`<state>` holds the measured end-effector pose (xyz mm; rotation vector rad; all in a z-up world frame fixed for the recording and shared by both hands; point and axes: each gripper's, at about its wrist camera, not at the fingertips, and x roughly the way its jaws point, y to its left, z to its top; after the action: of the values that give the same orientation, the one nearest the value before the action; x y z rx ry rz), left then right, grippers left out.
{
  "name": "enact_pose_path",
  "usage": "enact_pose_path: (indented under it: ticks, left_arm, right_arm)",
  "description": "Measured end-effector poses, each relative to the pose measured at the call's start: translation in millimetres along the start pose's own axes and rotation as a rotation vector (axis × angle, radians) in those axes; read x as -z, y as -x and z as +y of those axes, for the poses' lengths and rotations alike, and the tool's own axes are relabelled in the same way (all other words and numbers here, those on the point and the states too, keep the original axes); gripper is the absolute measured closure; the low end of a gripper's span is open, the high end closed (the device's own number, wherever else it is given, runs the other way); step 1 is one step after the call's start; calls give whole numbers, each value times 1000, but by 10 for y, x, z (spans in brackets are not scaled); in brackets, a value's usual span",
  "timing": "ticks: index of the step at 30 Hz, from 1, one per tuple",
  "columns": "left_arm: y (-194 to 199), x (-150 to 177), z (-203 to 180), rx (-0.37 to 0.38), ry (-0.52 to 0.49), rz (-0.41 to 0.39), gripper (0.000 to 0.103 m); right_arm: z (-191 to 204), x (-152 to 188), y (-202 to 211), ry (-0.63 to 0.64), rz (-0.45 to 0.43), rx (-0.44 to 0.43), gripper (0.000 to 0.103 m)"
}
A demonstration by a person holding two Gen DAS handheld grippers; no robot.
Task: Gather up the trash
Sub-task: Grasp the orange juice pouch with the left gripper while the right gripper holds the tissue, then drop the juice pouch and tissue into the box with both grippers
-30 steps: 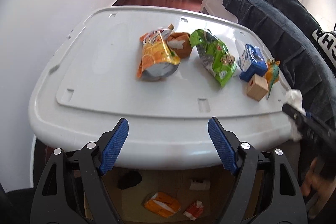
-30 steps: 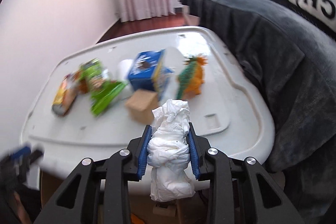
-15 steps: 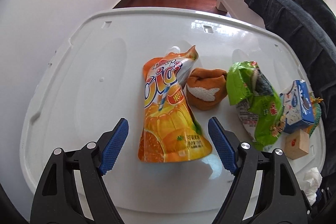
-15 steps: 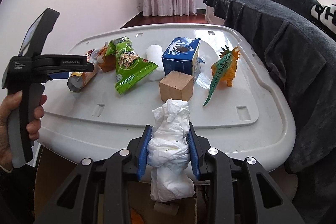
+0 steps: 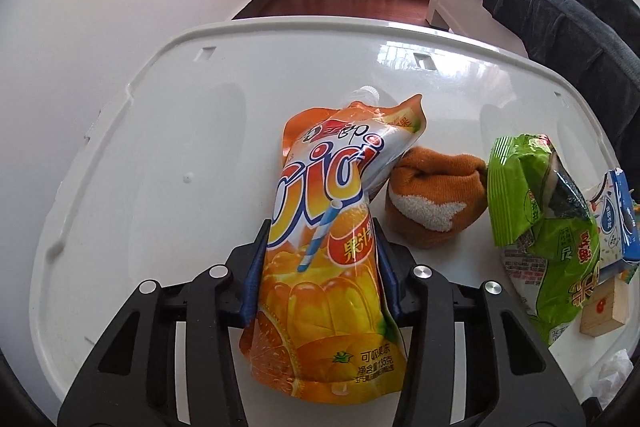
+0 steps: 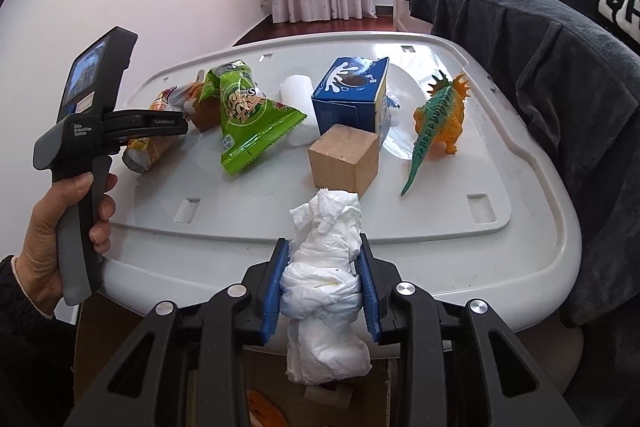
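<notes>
The left hand-held gripper (image 5: 320,267), open before the tabletop (image 5: 160,155) edge a second ago and over the orange juice pouch (image 5: 324,259) half a second ago, now has its blue pads pressed against the pouch's sides at lower centre of the frame.

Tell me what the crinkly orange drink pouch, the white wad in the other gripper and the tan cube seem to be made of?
Crinkly orange drink pouch: glossy printed plastic film, judging by its creases and glare. White wad: soft matte tissue paper, crumpled and twisted. Tan cube: probably unfinished wood, dull with faint grain.
</notes>
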<state>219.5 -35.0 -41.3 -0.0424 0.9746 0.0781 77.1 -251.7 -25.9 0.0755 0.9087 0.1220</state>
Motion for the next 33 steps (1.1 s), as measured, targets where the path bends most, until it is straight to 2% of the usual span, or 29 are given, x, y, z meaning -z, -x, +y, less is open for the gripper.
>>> enact_pose_path:
  ticks: [6, 13, 16, 20, 25, 33]
  left_arm:
    - [300, 89, -32, -63, -58, -88, 61]
    - [952, 196, -49, -38, -74, -169, 61]
    - [1266, 357, -75, -30, -90, -183, 61]
    - [1570, 613, -45, 8, -73, -176, 61]
    - [1918, 1118, 58, 54, -42, -132, 61]
    - [2066, 1894, 121, 79, -67, -73, 60]
  right_arm:
    - [17, -1, 32, 2, -12, -2, 70]
    - [13, 18, 148, -18, -34, -45, 70]
    - [32, 46, 244, -12, -54, -55, 70]
    - [73, 106, 424, 6, -80, -50, 70]
    - [126, 291, 765, 2, -109, -64, 70]
    - [246, 701, 1058, 0, -91, -78, 70]
